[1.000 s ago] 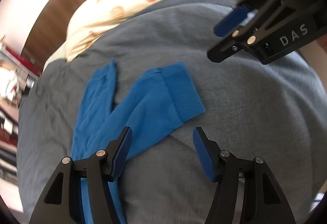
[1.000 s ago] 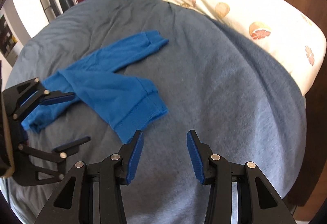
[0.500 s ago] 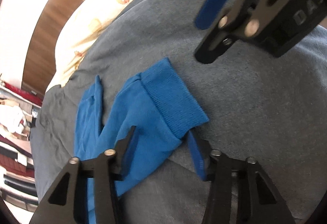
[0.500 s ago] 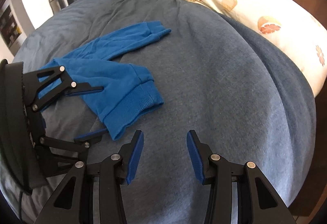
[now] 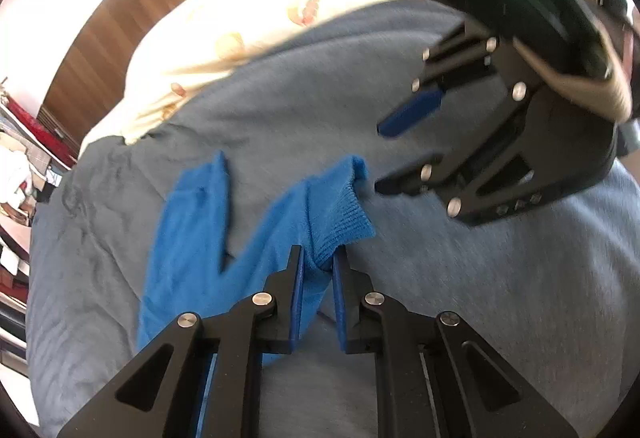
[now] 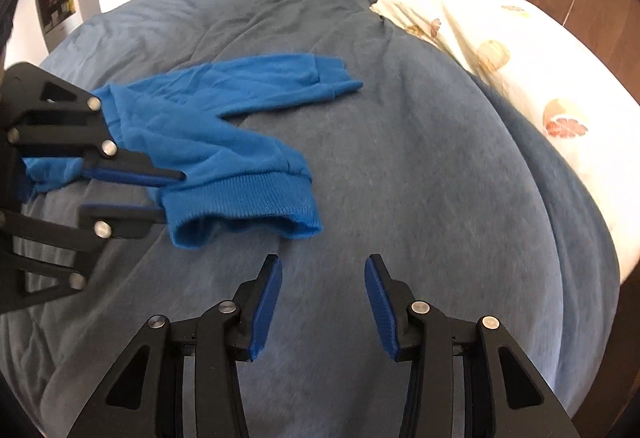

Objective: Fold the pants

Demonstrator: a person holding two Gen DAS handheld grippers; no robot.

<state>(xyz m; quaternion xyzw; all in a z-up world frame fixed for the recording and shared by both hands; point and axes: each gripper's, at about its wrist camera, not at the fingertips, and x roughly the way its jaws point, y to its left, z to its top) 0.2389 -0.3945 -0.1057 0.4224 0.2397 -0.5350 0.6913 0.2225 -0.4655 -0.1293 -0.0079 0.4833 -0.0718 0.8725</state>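
Bed with grey blanket [image 6: 420,166]: blue pants [image 6: 208,142] lie unfolded, legs splayed; left hand-held gripper [image 5: 318,262] closing on one ribbed cuff, right hand-held gripper [image 6: 324,302] apart, empty, near it; no fold made yet.

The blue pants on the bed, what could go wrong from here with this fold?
The left gripper is closing on only one corner of the near cuff of the pants, so the cloth may slip out or bunch when lifted. The right gripper is open over bare blanket, so the cuff's other end could sag.
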